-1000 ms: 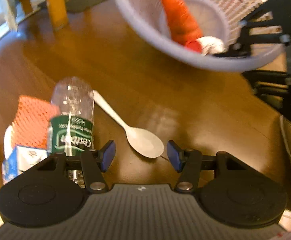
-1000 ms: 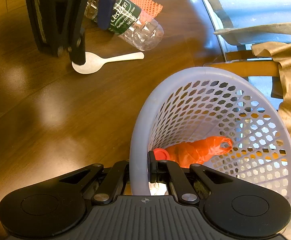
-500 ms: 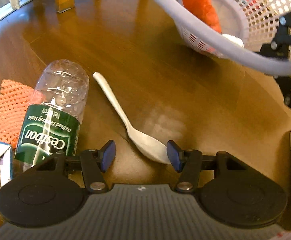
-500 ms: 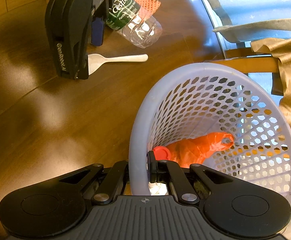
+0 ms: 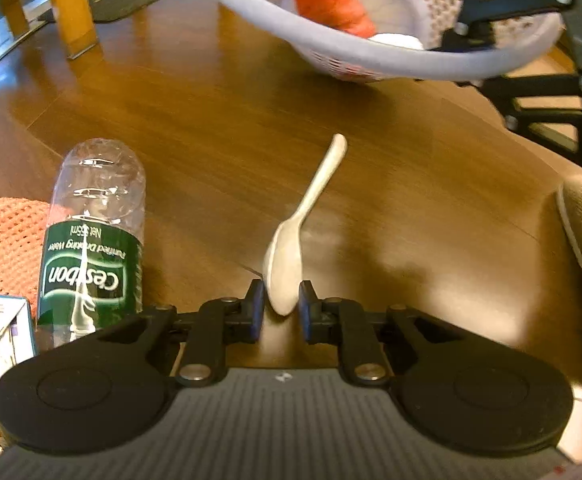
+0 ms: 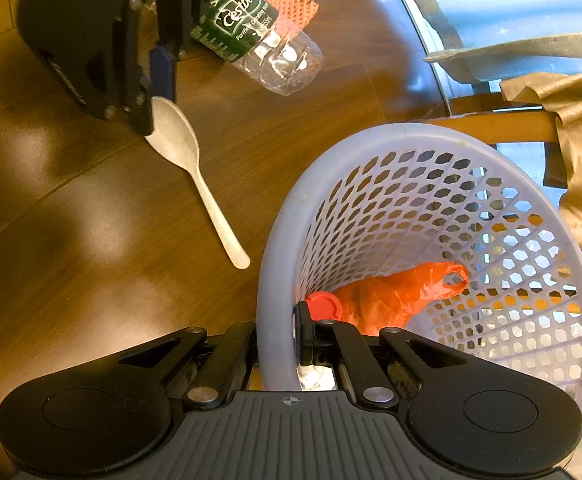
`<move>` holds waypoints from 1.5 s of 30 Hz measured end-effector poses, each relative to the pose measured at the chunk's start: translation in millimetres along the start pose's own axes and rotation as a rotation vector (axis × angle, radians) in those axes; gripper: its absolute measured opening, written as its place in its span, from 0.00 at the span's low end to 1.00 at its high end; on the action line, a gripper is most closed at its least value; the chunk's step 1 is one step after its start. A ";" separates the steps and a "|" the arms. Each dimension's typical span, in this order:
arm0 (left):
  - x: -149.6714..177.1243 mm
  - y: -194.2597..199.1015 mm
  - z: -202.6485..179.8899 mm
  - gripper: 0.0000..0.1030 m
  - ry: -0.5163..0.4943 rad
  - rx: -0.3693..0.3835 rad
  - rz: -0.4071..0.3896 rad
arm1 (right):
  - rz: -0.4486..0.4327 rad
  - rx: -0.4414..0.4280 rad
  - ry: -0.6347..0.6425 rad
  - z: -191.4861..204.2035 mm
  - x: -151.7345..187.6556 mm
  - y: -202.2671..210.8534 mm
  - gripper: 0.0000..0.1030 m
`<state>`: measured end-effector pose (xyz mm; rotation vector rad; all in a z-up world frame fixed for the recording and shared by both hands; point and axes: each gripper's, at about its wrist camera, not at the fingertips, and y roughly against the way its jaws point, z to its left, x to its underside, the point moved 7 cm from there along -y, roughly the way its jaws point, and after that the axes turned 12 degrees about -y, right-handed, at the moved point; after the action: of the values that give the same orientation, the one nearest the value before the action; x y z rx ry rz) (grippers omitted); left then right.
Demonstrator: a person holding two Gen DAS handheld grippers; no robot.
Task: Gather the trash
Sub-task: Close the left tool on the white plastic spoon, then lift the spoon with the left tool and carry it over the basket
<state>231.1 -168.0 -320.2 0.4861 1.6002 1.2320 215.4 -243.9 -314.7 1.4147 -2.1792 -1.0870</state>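
The light, stiff white spoon (image 5: 289, 258) is pinched at its bowl by the left tongs (image 5: 281, 312) above the desk (image 5: 219, 120), while the basket (image 6: 279, 240) rim is clamped by the right tongs (image 6: 277, 344).

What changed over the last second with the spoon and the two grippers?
The left gripper came down over the spoon and closed on its bowl; the spoon's handle swung round from pointing toward the bottle to pointing toward the basket. The right gripper stays clamped on the basket rim. Bottle, orange bag and red cap are unchanged.
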 end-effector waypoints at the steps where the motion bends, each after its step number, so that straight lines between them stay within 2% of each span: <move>1: 2.1 2.8 0.1 0.14 -0.003 0.003 0.005 | 0.000 0.000 -0.001 -0.5 -0.4 0.1 0.00; 4: 5.0 9.1 -1.9 0.16 -0.042 -0.038 0.006 | 0.000 0.002 -0.003 -1.6 -1.1 0.3 0.00; 6: 6.0 12.9 -6.4 0.33 -0.086 -0.068 -0.010 | 0.000 0.005 -0.007 -3.2 -2.3 -0.5 0.00; 11: -1.0 7.3 0.4 0.49 -0.165 -0.123 -0.047 | 0.002 0.008 -0.005 -4.4 -2.2 -1.8 0.00; 15: -3.3 -0.6 0.1 0.49 -0.193 -0.109 -0.050 | 0.001 0.006 -0.007 -5.0 -1.3 -1.5 0.00; 20: -6.1 -11.1 -4.9 0.48 -0.283 -0.107 -0.051 | 0.002 0.005 -0.013 -6.3 1.6 -1.2 0.00; 25: -3.7 -18.0 -1.0 0.42 -0.310 -0.080 -0.043 | 0.003 0.006 -0.019 -6.7 2.2 -1.5 0.00; 28: -4.6 -20.6 -0.1 0.41 -0.305 -0.075 -0.043 | 0.003 0.005 -0.023 -7.7 2.3 -1.5 0.00; 30: -6.3 -21.4 0.3 0.35 -0.311 -0.071 -0.043 | 0.005 0.005 -0.023 -8.0 2.9 -1.8 0.00; 35: -6.9 -20.9 1.2 0.30 -0.313 -0.058 -0.039 | 0.005 0.002 -0.025 -7.6 2.9 -1.3 0.00; 45: -9.3 -23.8 3.6 0.30 -0.290 -0.023 -0.027 | 0.004 0.002 -0.031 -8.0 2.9 -0.7 0.00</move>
<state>244.0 -183.0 -336.7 0.5976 1.3413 1.1034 219.4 -249.9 -310.4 1.4029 -2.2039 -1.1134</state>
